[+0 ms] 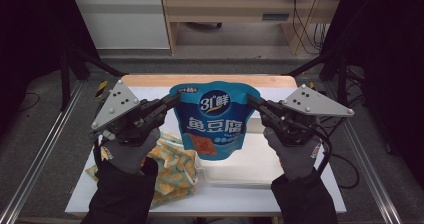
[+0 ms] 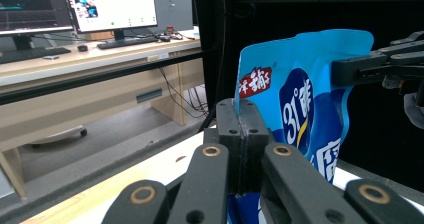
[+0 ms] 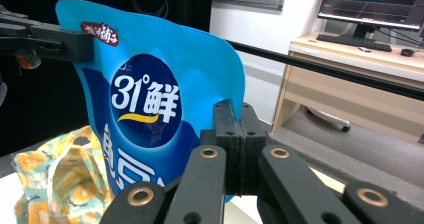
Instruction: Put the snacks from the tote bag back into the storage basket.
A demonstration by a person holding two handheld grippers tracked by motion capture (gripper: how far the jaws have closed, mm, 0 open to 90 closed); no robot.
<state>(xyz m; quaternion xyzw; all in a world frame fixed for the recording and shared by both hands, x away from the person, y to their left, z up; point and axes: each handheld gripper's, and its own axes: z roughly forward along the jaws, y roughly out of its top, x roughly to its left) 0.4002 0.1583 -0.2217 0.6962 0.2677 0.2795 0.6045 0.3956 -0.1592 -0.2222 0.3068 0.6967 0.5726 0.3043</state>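
Left claw (image 1: 172, 101) and right claw (image 1: 253, 102) each clamp an upper edge of the blue snack pouch (image 1: 215, 119), hanging it upright between them above the counter (image 1: 220, 196)

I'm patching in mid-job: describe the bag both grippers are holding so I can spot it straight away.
Look above the middle of the white-topped table: the blue snack pouch hangs there in the air, pinched at its upper corners by the left gripper and right gripper. Unlike the yellow-and-green patterned bag lying below it, it is glossy blue with a white "31" logo.

One blue snack pouch (image 1: 214, 119), one patterned cloth bag (image 1: 172, 170), two tools.
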